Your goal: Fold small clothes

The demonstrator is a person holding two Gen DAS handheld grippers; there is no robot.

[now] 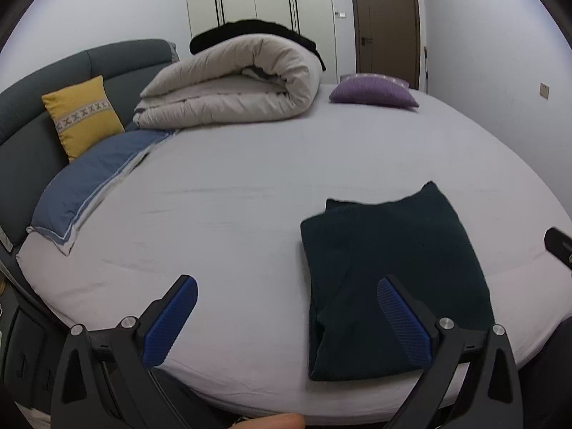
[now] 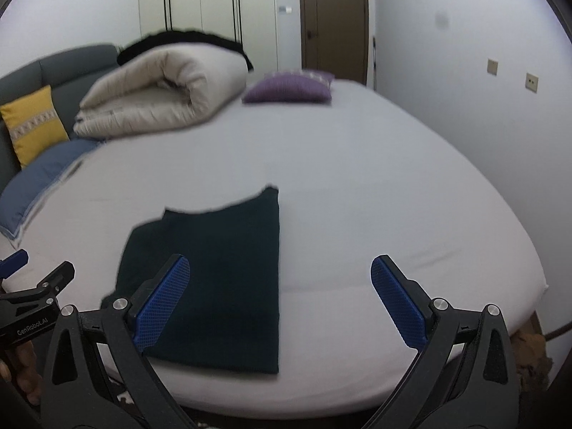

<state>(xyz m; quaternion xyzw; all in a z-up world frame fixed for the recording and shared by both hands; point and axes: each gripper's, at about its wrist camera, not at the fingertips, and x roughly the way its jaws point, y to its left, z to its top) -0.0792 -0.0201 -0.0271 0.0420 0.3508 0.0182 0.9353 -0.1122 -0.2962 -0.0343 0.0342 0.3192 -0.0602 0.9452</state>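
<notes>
Left wrist view: left gripper (image 1: 286, 316) spread wide, nothing held, above the near edge of the bed (image 1: 232, 186); folded dark garment (image 1: 389, 268) flat on the sheet at 4 o'clock. Right wrist view: right gripper (image 2: 280, 295) likewise wide apart and empty, garment at 8 o'clock under its left finger

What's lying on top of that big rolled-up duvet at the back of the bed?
A black, soft-looking item lies across the top of the beige duvet. Only its upper edge shows; the duvet's bulk hides the rest, so what it is cannot be told.
</notes>
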